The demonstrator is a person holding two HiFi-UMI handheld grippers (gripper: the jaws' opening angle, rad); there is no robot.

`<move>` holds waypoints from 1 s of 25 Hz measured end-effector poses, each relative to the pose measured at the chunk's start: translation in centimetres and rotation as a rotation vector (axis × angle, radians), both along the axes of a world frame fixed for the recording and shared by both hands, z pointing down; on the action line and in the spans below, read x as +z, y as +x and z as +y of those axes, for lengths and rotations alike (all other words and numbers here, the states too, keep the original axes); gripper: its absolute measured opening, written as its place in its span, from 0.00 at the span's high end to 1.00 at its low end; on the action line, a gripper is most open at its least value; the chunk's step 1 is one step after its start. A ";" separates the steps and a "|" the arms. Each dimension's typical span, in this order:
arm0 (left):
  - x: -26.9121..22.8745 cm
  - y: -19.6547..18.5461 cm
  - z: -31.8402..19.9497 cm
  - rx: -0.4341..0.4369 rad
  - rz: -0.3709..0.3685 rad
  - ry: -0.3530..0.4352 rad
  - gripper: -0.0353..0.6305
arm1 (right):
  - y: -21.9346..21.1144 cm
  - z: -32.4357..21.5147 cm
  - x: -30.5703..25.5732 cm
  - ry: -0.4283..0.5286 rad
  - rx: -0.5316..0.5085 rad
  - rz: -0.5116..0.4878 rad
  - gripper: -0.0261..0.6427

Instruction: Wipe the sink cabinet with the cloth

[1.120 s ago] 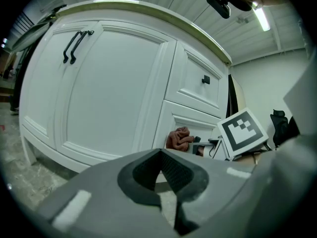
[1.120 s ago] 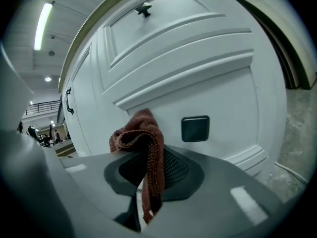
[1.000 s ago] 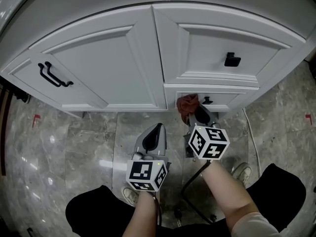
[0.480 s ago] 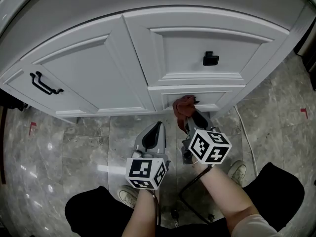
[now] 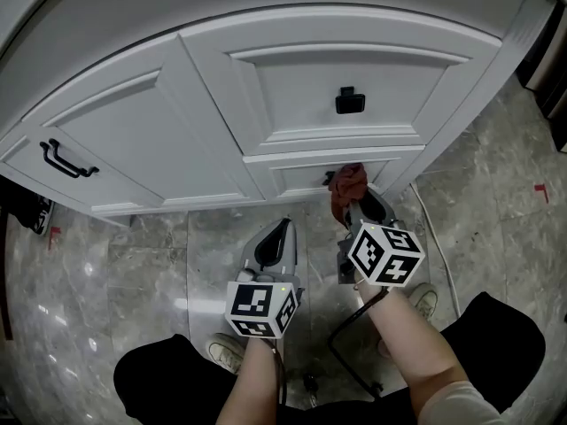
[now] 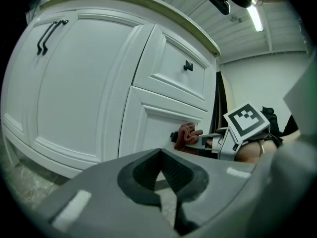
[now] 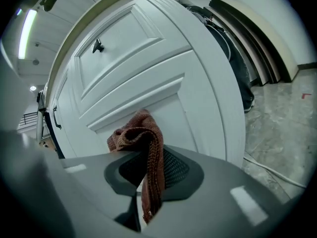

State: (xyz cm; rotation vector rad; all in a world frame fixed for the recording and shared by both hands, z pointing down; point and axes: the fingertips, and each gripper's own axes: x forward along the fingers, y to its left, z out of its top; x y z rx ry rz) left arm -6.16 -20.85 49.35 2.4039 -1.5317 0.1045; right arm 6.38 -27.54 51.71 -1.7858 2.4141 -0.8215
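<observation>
The white sink cabinet [image 5: 292, 87] fills the upper head view, with panelled doors and drawers. My right gripper [image 5: 354, 204] is shut on a rust-red knitted cloth [image 5: 348, 184], which is pressed against the small lower drawer front [image 5: 310, 177] beside its black knob. In the right gripper view the cloth [image 7: 143, 148] hangs bunched from the shut jaws against the white panel [image 7: 148, 73]. My left gripper [image 5: 275, 237] hovers over the floor in front of the cabinet, shut and empty. The left gripper view shows the cloth [image 6: 187, 134] and the right gripper's marker cube [image 6: 246, 124] at the drawer.
A black square knob [image 5: 350, 101] sits on the upper drawer and a black bar handle [image 5: 64, 159] on the left door. Grey marble floor [image 5: 133, 264] lies below. A white cable [image 5: 438, 237] runs along the floor at right. The person's shoes and dark trousers are near the bottom edge.
The view has shifted so the cabinet sits further left. My right gripper has carried the cloth rightward along the lower drawer front, past the knob. The left gripper has stayed put.
</observation>
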 end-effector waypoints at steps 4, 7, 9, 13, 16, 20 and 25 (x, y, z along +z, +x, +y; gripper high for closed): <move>0.2 -0.2 -0.3 -0.009 -0.003 -0.004 0.95 | 1.4 -0.9 0.2 0.000 0.008 0.027 0.83; 0.3 0.1 -0.5 -0.004 -0.002 -0.005 0.95 | 3.0 -0.9 0.3 0.000 0.035 0.055 0.83; 0.3 0.8 -0.6 0.007 0.001 -0.004 0.95 | 4.6 -0.9 0.3 -0.005 0.066 0.066 0.83; 0.3 2.3 -0.8 0.034 0.007 -0.002 0.95 | 6.5 -0.6 -0.1 0.007 0.074 0.117 0.83; 0.2 3.4 -0.8 0.052 0.011 -0.002 0.95 | 7.9 -0.3 -0.4 0.012 0.098 0.134 0.83; 0.3 4.6 -0.8 0.074 0.012 -0.004 0.95 | 10.5 -0.2 -0.5 0.002 0.146 0.170 0.83; 0.8 5.0 -0.8 0.084 0.012 -0.011 0.95 | 12.6 0.6 -0.1 -0.015 0.200 0.187 0.83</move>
